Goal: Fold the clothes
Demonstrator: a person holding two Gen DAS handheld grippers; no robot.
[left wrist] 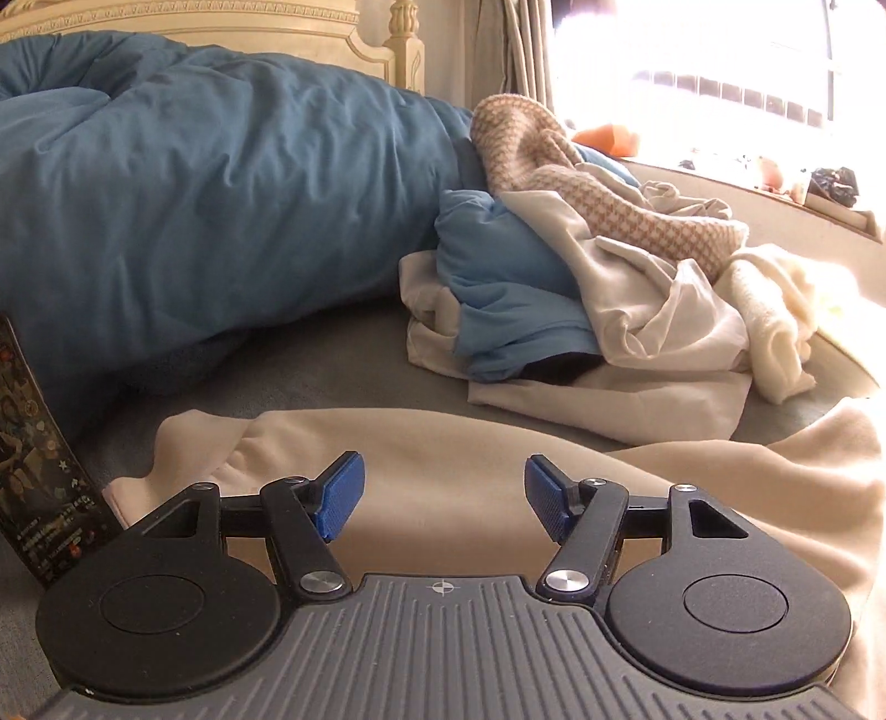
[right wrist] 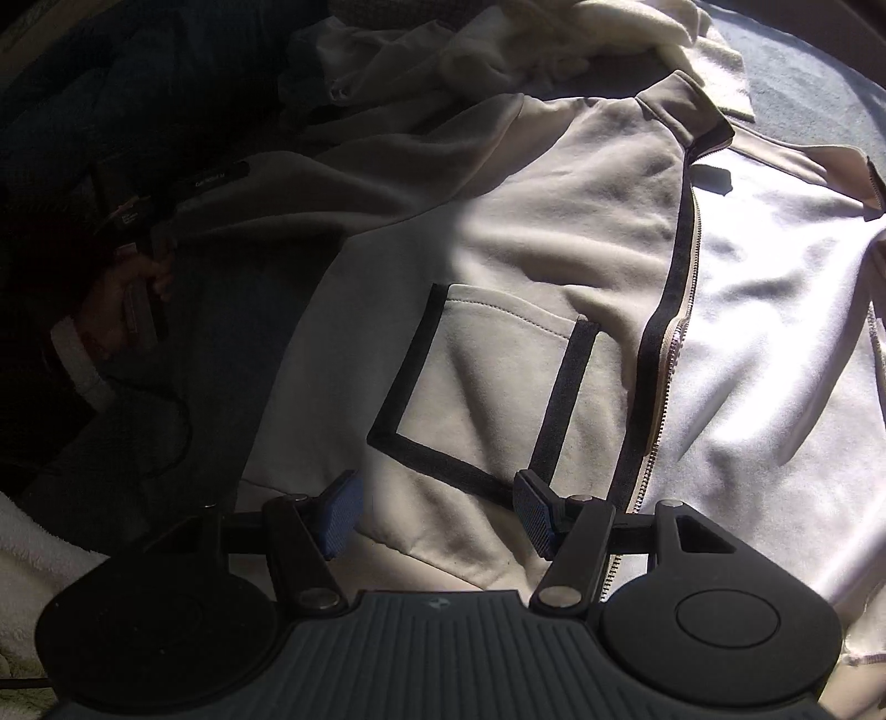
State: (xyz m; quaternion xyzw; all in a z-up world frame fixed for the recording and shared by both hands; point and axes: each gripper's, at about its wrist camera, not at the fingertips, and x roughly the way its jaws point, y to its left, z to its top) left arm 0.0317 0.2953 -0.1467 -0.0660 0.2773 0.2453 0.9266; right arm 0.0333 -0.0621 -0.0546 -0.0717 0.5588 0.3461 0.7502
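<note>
A cream zip-up jacket lies spread on the bed, front up, with a dark-trimmed pocket, a zipper and a stand-up collar. My right gripper hovers above the pocket's lower edge, open, with nothing between its blue pads. In the left wrist view the same jacket shows as a beige fold. My left gripper stands open just over it, its pads apart and off the cloth. A person's hand with a white cuff holds a dark handle in the shadow at left.
A heap of unfolded clothes in blue, white and checked beige lies beyond the jacket. A bulky blue duvet fills the left, under a cream headboard. Grey sheet shows between them. A dark printed card leans at left.
</note>
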